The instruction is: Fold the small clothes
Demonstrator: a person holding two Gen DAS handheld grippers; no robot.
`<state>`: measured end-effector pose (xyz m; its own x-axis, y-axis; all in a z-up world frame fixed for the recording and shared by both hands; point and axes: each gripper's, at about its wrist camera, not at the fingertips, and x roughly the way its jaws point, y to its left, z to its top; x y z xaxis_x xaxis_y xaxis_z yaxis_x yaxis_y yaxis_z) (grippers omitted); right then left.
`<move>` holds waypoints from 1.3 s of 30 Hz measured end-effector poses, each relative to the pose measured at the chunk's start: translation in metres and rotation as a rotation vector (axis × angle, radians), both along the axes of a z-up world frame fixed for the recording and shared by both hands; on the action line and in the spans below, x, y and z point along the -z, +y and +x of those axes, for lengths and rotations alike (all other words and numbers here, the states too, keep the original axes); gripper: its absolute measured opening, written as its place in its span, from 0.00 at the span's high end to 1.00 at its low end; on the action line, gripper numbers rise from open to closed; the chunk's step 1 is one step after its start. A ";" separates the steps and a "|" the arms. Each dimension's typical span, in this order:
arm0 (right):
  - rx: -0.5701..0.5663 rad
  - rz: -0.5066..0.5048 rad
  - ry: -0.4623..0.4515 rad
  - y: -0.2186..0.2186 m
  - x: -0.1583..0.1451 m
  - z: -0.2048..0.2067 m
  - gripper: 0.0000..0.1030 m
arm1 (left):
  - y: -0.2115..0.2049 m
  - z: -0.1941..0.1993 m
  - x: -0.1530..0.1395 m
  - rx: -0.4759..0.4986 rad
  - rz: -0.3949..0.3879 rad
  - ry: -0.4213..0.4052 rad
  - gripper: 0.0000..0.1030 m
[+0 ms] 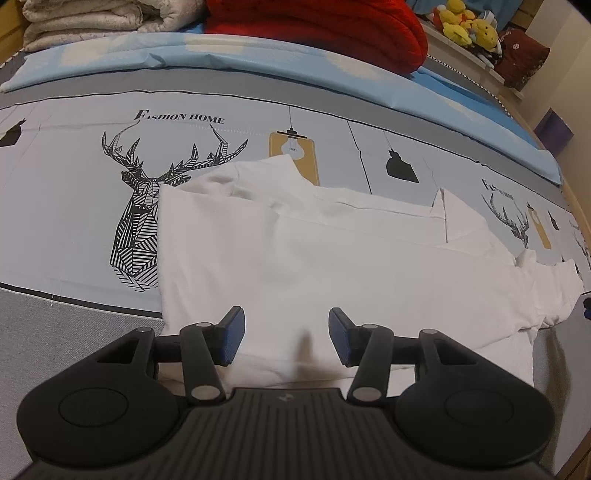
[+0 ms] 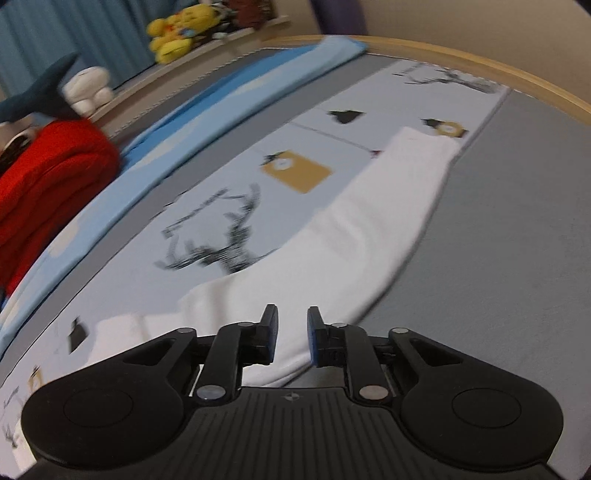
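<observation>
A white garment (image 1: 332, 258) lies flat on the printed bed sheet, with parts folded over at its far edge. My left gripper (image 1: 286, 336) is open and empty, its blue-padded fingers just above the garment's near edge. In the right wrist view the same white garment (image 2: 369, 229) stretches away as a long band. My right gripper (image 2: 292, 338) hovers over its near end with a narrow gap between the fingers and nothing in them. The right view is blurred by motion.
The sheet (image 1: 74, 177) carries deer and lamp prints. A red blanket (image 1: 332, 29), a folded beige blanket (image 1: 92, 22) and yellow plush toys (image 1: 469, 22) sit at the back. A light blue cloth strip (image 1: 258, 55) runs along the far side. The wooden bed edge (image 2: 480, 62) is at right.
</observation>
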<state>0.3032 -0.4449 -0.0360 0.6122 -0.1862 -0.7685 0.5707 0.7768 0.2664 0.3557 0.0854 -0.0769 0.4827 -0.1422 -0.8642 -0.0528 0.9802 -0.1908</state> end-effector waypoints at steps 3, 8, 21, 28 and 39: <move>0.039 0.013 0.010 -0.016 0.006 -0.004 0.83 | -0.001 0.001 0.000 0.003 0.001 0.000 0.46; 0.040 0.021 -0.008 -0.020 0.008 -0.006 0.83 | -0.003 0.002 0.001 0.004 0.001 0.003 0.46; 0.172 0.030 -0.133 -0.076 0.006 -0.017 0.82 | -0.001 0.005 0.003 -0.009 -0.010 0.011 0.45; 0.242 0.135 -0.148 -0.123 0.048 -0.007 0.79 | -0.004 0.005 0.004 -0.005 -0.012 0.012 0.44; 0.333 0.136 -0.169 -0.145 0.093 0.022 0.73 | -0.005 0.007 0.010 0.003 -0.017 0.023 0.44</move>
<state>0.3248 -0.5903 -0.1294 0.6554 -0.2994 -0.6934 0.7248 0.5073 0.4661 0.3622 0.0804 -0.0870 0.4626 -0.1579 -0.8724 -0.0547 0.9770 -0.2059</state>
